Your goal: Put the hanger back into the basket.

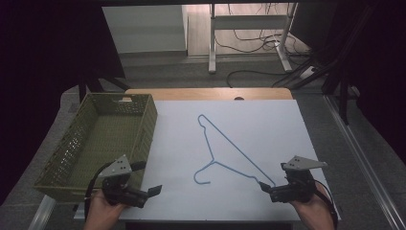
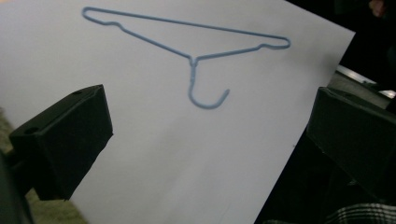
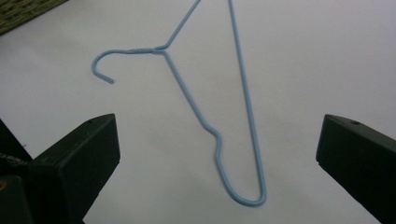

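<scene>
A blue wire hanger lies flat in the middle of the white table top, hook toward the person. My left gripper is open at the front left, beside the basket, and looks across at the hanger well ahead of it. My right gripper is open at the front right. In the right gripper view the hanger's near shoulder end lies between the wide-apart jaws of this gripper. Nothing is held by either gripper. The left gripper has only bare table between its jaws.
An olive-green woven basket stands at the table's left edge, with nothing visible inside. Beyond the far edge are a strip of wooden table, a white desk frame and cables on the floor. The surroundings are dark.
</scene>
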Motion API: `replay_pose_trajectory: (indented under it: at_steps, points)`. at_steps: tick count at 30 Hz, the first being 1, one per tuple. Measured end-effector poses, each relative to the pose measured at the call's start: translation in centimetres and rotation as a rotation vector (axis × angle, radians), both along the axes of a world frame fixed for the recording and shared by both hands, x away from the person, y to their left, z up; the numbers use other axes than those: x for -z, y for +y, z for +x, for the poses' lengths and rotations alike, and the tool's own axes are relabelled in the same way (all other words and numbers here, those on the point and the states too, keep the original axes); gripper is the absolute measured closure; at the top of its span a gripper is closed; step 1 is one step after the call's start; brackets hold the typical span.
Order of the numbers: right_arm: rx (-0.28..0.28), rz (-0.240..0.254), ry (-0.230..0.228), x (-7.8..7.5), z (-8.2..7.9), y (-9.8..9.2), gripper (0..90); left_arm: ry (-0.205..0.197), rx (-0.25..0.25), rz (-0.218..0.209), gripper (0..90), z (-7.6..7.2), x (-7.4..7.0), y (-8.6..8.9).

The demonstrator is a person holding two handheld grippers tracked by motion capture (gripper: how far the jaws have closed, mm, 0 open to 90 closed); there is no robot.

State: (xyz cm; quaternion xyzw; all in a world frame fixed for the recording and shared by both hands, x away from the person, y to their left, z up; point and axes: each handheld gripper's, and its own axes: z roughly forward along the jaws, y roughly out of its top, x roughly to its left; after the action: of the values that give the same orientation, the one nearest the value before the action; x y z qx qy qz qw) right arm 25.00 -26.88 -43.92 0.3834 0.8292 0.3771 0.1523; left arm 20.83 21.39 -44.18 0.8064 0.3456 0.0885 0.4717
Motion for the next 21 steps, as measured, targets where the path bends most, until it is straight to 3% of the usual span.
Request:
replay_pose_trajectory:
  at_steps: [7, 12, 21]
  points:
    - [-0.029, 0.013, 0.005, 0.1, 0.3, 0.9, 0.0, -0.031, 0.035, 0.035, 0.0, 0.8, 0.3, -2.1]
    - [-0.038, 0.018, 0.009, 0.0, 0.5, 1.4, 0.0, -0.016, 0.056, 0.029, 0.0, 1.4, 0.5, -3.1]
    - [-0.057, 0.009, 0.027, 0.2, 1.3, 2.5, 0.0, -0.002, 0.088, 0.070, 0.0, 2.8, 1.1, -5.0]
